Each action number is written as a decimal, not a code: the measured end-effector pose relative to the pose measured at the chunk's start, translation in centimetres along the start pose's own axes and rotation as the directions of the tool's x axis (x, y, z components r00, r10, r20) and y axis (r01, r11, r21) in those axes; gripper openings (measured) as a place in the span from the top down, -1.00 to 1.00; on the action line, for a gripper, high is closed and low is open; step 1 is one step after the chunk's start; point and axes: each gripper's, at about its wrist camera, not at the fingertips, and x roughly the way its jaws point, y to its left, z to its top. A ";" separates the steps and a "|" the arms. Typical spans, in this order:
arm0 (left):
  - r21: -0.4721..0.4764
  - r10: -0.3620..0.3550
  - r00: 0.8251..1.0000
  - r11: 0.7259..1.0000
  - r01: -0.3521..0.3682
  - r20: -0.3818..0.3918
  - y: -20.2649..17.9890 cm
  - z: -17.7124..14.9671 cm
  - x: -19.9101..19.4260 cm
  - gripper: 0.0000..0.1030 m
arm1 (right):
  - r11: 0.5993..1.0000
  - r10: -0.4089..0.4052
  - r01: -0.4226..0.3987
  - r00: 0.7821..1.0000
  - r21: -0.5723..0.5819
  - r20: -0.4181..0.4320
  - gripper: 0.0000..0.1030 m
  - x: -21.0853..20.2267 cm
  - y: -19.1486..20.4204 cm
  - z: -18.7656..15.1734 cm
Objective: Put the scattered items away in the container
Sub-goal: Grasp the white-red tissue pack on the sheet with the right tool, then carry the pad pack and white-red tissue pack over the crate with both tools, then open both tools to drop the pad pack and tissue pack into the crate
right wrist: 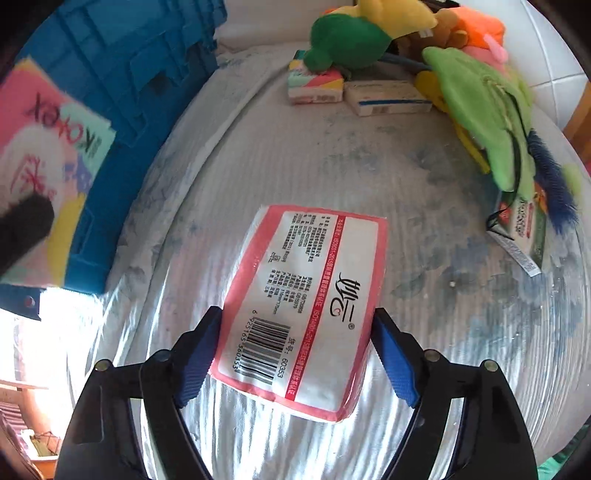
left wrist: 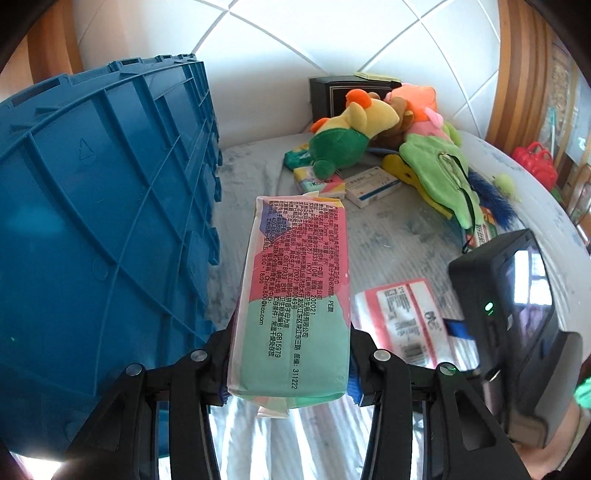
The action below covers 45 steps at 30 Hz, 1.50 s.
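Observation:
My left gripper (left wrist: pixel 288 373) is shut on a pink and teal Kotex pack (left wrist: pixel 295 280), held lengthwise above the bed right beside the blue crate (left wrist: pixel 103 206). The right wrist view shows that same pack (right wrist: pixel 48 155) blurred in front of the crate (right wrist: pixel 147 55). My right gripper (right wrist: pixel 297 317) is low over the bed. Its blue pads (right wrist: pixel 199 354) press both long sides of a white, pink-bordered tissue pack (right wrist: pixel 310 295) lying barcode-up on the sheet. In the left wrist view this tissue pack (left wrist: pixel 399 317) lies beside the right gripper's black housing (left wrist: pixel 517 325).
A heap of plush toys (right wrist: pixel 369 33) lies at the far end of the bed, with a green plush (right wrist: pixel 480 110) to the right. Near them are a small Kotex pack (right wrist: pixel 314 85), a white box (right wrist: pixel 388 98), a green packet (right wrist: pixel 524 232) and a black box (left wrist: pixel 340 96).

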 end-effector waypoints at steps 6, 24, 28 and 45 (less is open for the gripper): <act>-0.016 0.017 0.988 1.000 -0.015 0.154 -0.1 2.4 -5.4 0.15 | 0.999 -0.023 0.037 0.951 -0.039 0.309 -0.49 -11.5 -0.9 3.1; -0.239 0.290 0.864 0.949 -0.205 0.411 10.4 7.3 -18.0 0.14 | 0.906 0.276 0.047 0.687 -0.421 0.672 -0.49 -28.0 14.1 10.8; -0.299 0.358 0.859 0.919 -0.256 0.365 14.0 6.9 -17.7 0.14 | 0.868 0.345 0.031 0.681 -0.496 0.646 -0.49 -27.0 18.6 12.1; -0.415 0.424 0.868 0.860 -0.297 0.257 21.3 4.3 -15.1 -0.99 | 0.890 0.312 0.031 0.686 -0.455 0.657 -0.87 -23.8 21.3 15.8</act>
